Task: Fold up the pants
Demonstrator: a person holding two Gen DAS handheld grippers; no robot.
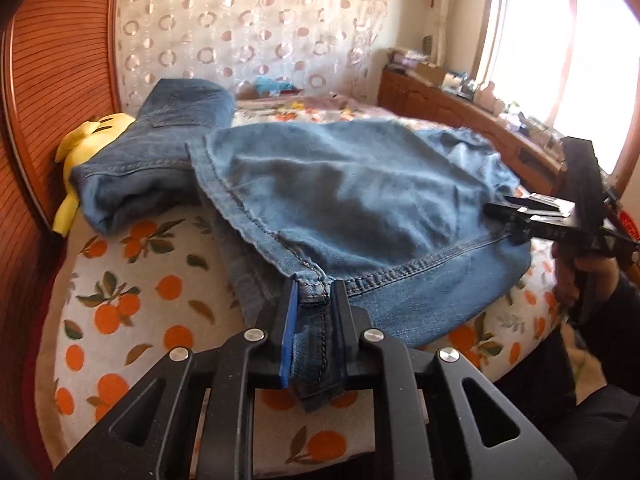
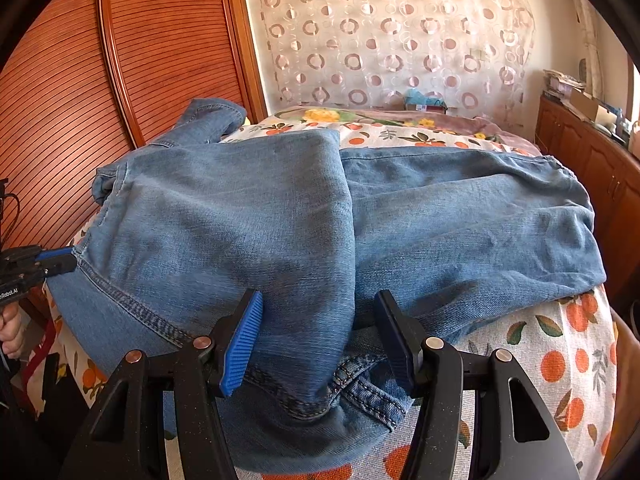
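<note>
My left tool (image 1: 314, 300) is pinched down on a seamed corner of the jeans (image 1: 352, 200), the denim bunched tight between its two pads. My right tool (image 2: 318, 328) stands about half open with a thick fold of the same jeans lying between the pads; the blue pad (image 2: 242, 346) seems to rest against the cloth, but there is a gap on the other side, so I judge it is not clamping anything yet. In the left wrist view the right tool sits at the far edge of the garment, just at its stitched seam.

The jeans lie on the bed (image 2: 572, 360), on an orange-print sheet, already doubled over once: one broad layer is laid across the legs, and the waist end rises toward the wooden wardrobe (image 2: 72, 100), beside a yellow plush toy (image 1: 86, 136).

I take the step in hand to be gathering both near corners for the next fold. To do it well, I should close the right tool on all the layers at once, not only the top one, or the lower layer will drag behind. Then both tools should lift together and level, keeping the edge between them taut so the fold line stays straight. The denim is heavy and stiff at the seams, so a shallow bite may slip; I want the cloth deep in the pads before lifting.
</note>
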